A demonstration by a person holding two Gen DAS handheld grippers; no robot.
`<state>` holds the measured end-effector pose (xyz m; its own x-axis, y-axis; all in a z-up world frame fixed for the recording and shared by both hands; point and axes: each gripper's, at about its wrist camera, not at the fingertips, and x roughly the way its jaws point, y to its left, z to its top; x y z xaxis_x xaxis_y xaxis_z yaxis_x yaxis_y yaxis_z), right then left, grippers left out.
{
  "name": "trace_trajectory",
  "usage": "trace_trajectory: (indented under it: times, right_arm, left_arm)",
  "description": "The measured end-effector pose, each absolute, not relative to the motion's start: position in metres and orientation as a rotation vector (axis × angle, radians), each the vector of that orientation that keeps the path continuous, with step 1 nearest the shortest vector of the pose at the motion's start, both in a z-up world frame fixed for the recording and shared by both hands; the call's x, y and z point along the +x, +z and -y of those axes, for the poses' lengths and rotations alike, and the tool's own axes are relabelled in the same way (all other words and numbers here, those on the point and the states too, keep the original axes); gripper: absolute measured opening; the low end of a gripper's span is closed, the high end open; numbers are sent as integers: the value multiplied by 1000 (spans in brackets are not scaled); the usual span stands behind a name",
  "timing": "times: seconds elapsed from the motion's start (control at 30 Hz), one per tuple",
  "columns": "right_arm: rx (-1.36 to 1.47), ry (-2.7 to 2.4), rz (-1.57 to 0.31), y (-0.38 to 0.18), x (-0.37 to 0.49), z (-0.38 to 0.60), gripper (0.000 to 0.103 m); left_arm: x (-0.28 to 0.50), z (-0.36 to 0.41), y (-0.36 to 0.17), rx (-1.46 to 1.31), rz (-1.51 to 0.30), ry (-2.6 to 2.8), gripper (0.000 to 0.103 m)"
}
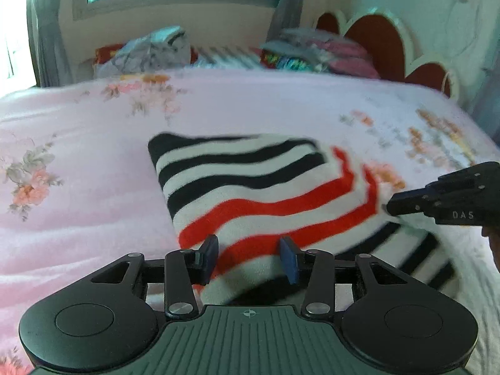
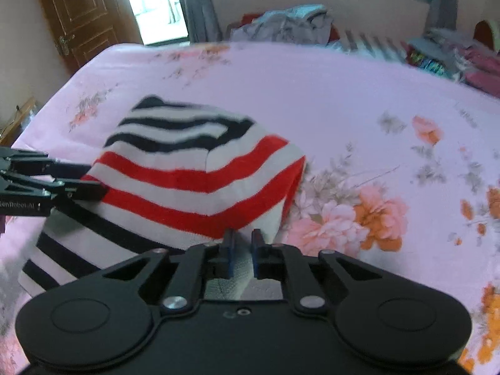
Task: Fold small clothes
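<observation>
A small knitted garment [image 1: 250, 187] with black, white and red stripes lies partly folded on the pink floral bed cover; it also shows in the right wrist view [image 2: 193, 168]. My left gripper [image 1: 250, 257] is open, its fingers straddling the garment's near edge without pinching it; it appears from the side in the right wrist view [image 2: 87, 181]. My right gripper [image 2: 243, 250] is shut on the garment's white edge and holds that edge up; it appears in the left wrist view [image 1: 390, 207] at the garment's right corner.
The pink floral bed cover [image 1: 78, 143] spreads all around the garment. Piles of clothes [image 1: 150, 50] and folded fabrics [image 1: 312, 53] lie along the far edge. A red and white headboard [image 1: 384, 43] stands at the right. A wooden door [image 2: 81, 12] stands left.
</observation>
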<state>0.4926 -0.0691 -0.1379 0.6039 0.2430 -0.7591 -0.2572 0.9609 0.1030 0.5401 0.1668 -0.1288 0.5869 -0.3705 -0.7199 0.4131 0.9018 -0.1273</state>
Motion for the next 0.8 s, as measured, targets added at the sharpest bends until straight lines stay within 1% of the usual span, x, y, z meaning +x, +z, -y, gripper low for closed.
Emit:
trace_trajectory:
  times: [0.1,0.2,0.3,0.6,0.63,0.8]
  right_arm:
    - [-23,343,-834,-118,467,67,13]
    - [-77,393,-827,-114,447,56,13]
    - [-116,397,-855,-122,436,50,14]
    - [-150,370,-950,-158,428,56,9]
    - [-144,367,-956,-161,427,58,13]
    - [-89,363,-954,-169,423,69,13]
  left_arm:
    - [512,-174,-119,56,-800,-457,43]
    - [487,-172,-121,66,-814,-466,43]
    - [467,-166,-125,154,-814,-434,42]
    - [445,-170,-147,129,-858,-352,42]
    - [445,-170,-149,126,-857,-344,42]
    - [444,-164,-153,144,-856,-313,42]
